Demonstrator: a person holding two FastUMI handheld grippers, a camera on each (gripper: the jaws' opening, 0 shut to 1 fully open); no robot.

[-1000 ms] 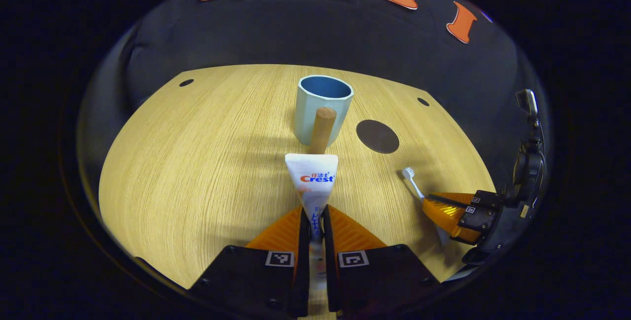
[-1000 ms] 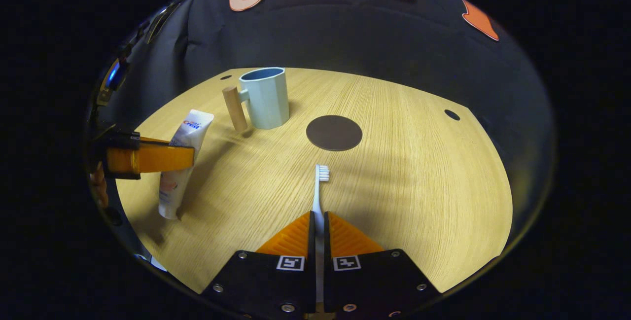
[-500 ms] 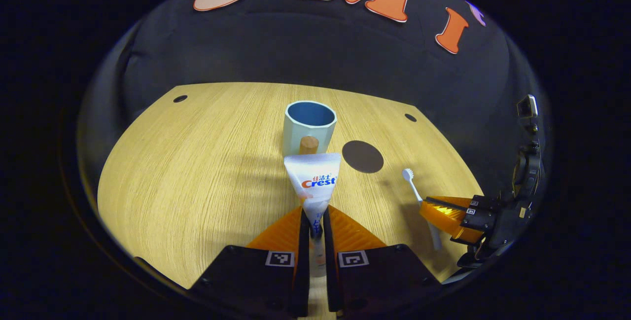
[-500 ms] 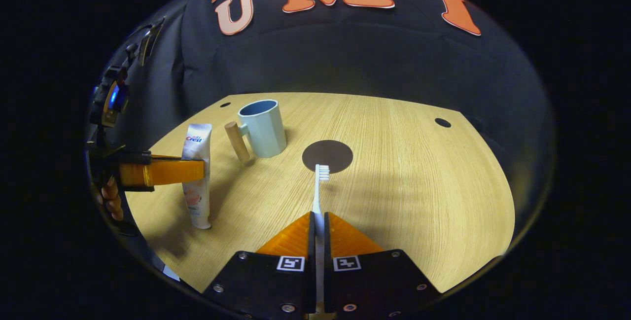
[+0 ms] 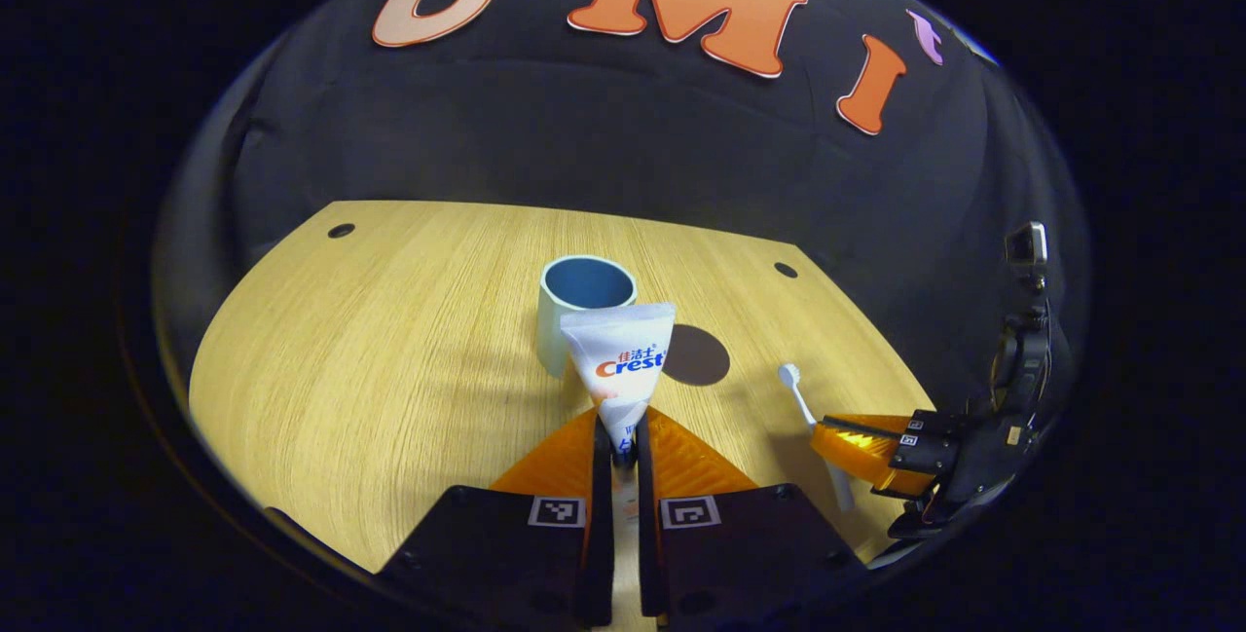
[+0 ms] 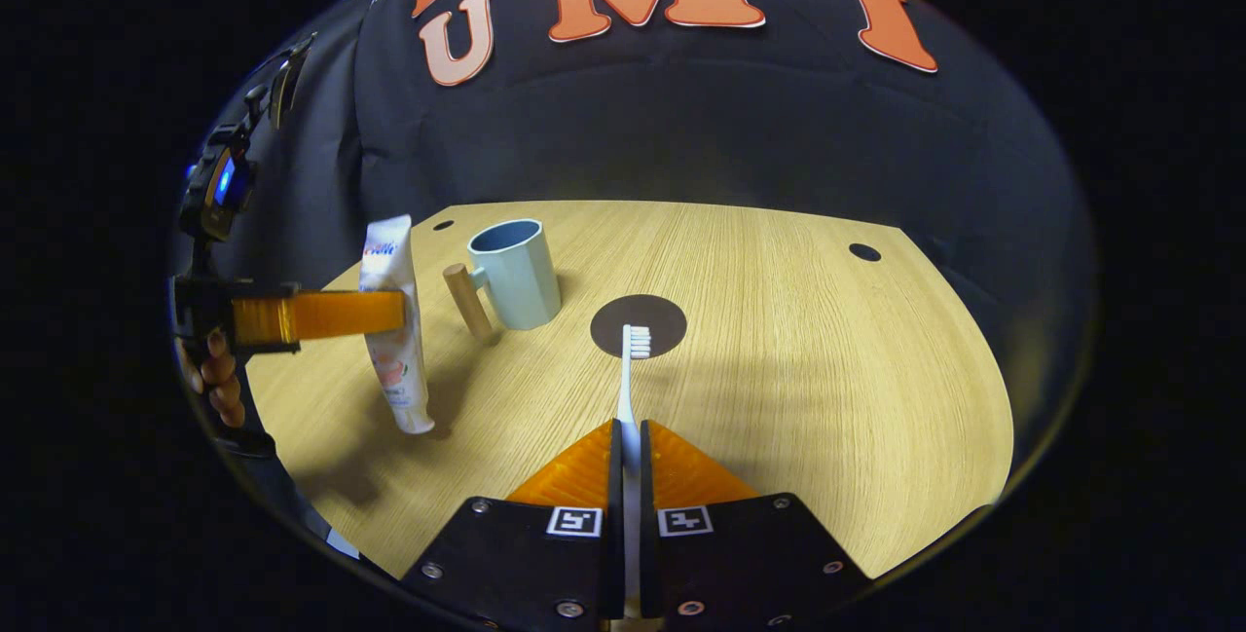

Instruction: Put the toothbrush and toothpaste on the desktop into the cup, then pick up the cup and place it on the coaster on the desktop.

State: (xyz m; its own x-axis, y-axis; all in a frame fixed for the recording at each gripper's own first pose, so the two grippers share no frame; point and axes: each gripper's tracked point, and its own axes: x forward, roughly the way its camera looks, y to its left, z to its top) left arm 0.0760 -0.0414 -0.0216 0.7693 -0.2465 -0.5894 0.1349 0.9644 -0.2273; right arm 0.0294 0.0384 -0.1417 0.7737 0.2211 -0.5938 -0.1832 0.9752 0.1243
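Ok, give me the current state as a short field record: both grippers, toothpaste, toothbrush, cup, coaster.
left gripper: shut on toothpaste
toothpaste: held roughly upright, clear of the desktop
right gripper: shut on toothbrush
toothbrush: bristle end forward, pointing toward coaster
cup: upright on desktop, nothing in it, wooden handle toward left gripper
coaster: bare, beside the cup

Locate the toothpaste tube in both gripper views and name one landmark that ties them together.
Left gripper view: the toothpaste tube stands at centre, just above this view's own tongs, overlapping the cup.
Right gripper view: the tube is at far left, upright, clamped by the other tongs.
Shared landmark: the dark round coaster beside the cup.
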